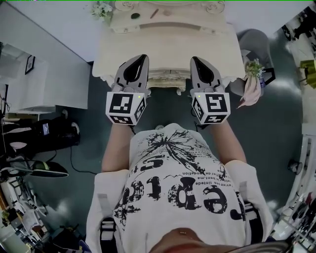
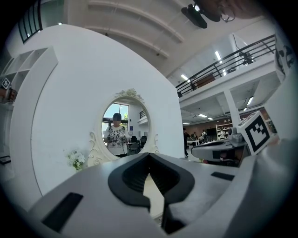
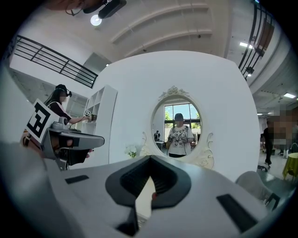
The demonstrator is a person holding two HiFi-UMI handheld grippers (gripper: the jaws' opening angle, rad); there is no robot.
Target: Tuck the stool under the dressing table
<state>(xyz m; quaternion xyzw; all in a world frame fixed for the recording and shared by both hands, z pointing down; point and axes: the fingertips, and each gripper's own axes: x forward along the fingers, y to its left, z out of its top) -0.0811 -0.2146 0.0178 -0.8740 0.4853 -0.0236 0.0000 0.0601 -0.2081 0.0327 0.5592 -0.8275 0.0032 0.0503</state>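
The left claw [image 1: 142, 58] is pinched shut at the tips and holds nothing. The right claw [image 1: 196, 60] is the same, shut and empty. The 2 claws sit side by side and point to 12 o'clock, over the front edge of the dressing table [image 1: 118, 54].

Between the 2 claws, a cream carved piece [image 1: 165, 79] peeks out from under the table's front edge. I think this is the stool, and most of it looks tucked in already. I cannot see its seat or all its legs.

What could go wrong? If the stool needs 1 more push, shut tips could slide off its smooth curved edge. A crooked push could knock a stool leg into a table leg. A hard bump could shake the small things on the table top.

The table is cream and shiny, with an oval mirror [image 2: 125, 128] at the back. White flowers [image 1: 101, 9] sit at 11 o'clock. A gray chair [image 1: 254, 42] stands at 2 o'clock. The floor [image 1: 276, 113] is dark and smooth, so a stool may slide easily.
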